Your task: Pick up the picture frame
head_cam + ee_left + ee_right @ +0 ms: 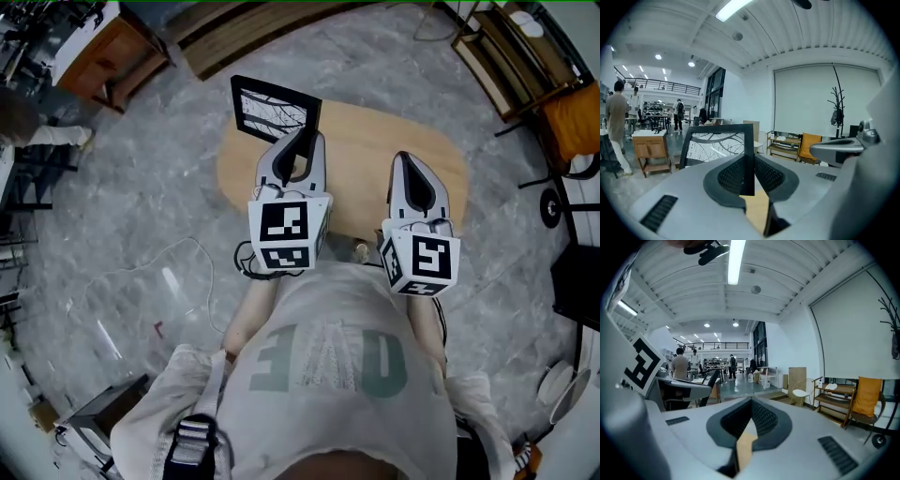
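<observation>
The picture frame (272,111) is black with a white branch print and hangs in the air above the oval wooden table (375,155). My left gripper (302,139) is shut on its right edge. In the left gripper view the frame (715,145) stands upright to the left, its edge pinched between the pads of the left gripper (749,161). My right gripper (405,161) is held to the right of it, also above the table, shut with nothing in it. In the right gripper view the right gripper (751,405) points level into the room, its jaws together.
A wooden cabinet (112,52) stands at the back left, a wooden shelf (511,56) and an orange chair (572,117) at the back right. A cable (187,253) lies on the grey floor. People (616,126) stand far off; a coat rack (836,108) is by the wall.
</observation>
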Motion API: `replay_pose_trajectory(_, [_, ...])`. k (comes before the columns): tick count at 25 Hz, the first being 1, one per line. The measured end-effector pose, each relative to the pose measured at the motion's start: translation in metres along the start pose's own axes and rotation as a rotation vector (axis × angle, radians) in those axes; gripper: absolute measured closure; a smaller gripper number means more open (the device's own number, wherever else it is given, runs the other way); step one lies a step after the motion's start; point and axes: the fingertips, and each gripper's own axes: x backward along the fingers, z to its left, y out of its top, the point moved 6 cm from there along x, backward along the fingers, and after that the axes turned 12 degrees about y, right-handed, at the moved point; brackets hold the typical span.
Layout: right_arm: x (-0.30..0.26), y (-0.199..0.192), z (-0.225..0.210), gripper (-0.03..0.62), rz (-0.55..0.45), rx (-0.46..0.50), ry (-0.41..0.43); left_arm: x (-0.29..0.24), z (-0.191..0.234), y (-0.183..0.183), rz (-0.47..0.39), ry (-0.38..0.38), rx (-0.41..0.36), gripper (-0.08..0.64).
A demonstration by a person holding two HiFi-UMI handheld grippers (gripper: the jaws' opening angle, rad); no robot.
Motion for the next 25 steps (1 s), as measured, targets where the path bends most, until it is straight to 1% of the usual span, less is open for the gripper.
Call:
replay_pose_trajectory(3, [-0.001,-0.013,0.012,0.588,0.018,-0.028,0.004,0.009,0.011,-0.006,-0.015,0.008,-0.002,0.489])
replay_pose_trajectory(6, [0.003,-0.021,0.017,0.588,0.041,-0.042,-0.002,0.016,0.013,-0.006,-0.031,0.01,-0.023,0.489])
replay_pose_trajectory(8, [0.004,-0.021,0.014,0.588,0.042,-0.048,-0.011,0.016,0.012,-0.003,-0.038,0.009,-0.035,0.489])
replay_pose_trajectory(13, [0.007,-0.017,0.008,0.588,0.027,-0.059,-0.033,0.019,0.011,-0.001,-0.037,0.015,-0.035,0.489])
replay_pose_trajectory(25, [0.004,-0.015,0.005,0.588,0.014,-0.068,-0.003,0.017,0.011,-0.002,-0.039,0.043,-0.038,0.489])
